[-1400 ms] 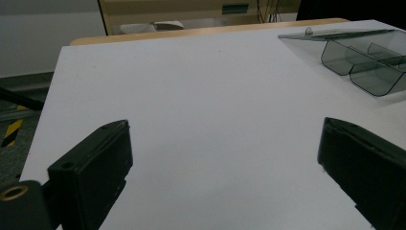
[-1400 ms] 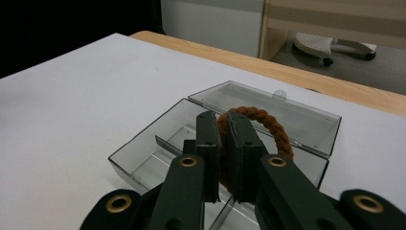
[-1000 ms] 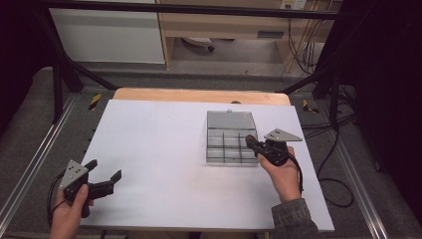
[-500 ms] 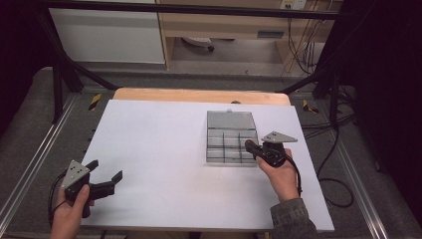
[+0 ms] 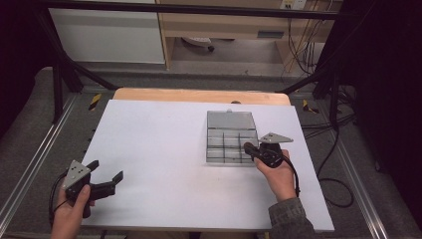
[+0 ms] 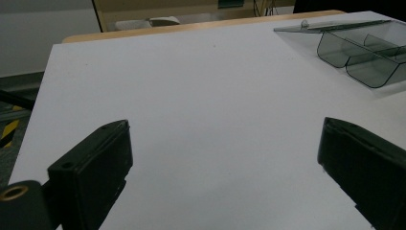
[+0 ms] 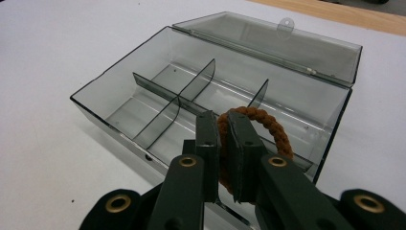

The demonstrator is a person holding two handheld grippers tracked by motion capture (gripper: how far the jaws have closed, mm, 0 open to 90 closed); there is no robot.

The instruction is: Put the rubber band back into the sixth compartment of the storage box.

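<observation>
**A:** Report the right gripper (image 7: 219, 125).

**B:** Its two black jaws are clamped together on a brown braided hair tie (image 7: 268, 125). The tie's loop rises between the jaws and curves out to the far side of them. In the high view the right gripper (image 5: 247, 147) sits at the near right corner of the box, held in the person's right hand (image 5: 278, 174).

**A:** Position of the hair tie relative to the box?

**B:** It hangs over the near edge of the clear smoky compartment box (image 7: 119, 91), at the box's right-hand end as the right gripper view shows it. Whether the tie touches the box wall or floor, I cannot tell.

**A:** State of the box?

**B:** Lid (image 7: 268, 40) open, laid back on the far side. Thin dividers split the inside into compartments, and those in view hold nothing. The box (image 5: 219, 158) rests on the white table (image 5: 159, 149), right of centre.

**A:** Left gripper?

**B:** The left gripper (image 5: 106, 172) is at the near left corner of the table, held in the left hand (image 5: 74, 209), well apart from the box. Its jaws stand wide apart with nothing between them; the left gripper view shows bare white table in the gap, and the box (image 6: 368, 52) off at the upper right.
</observation>
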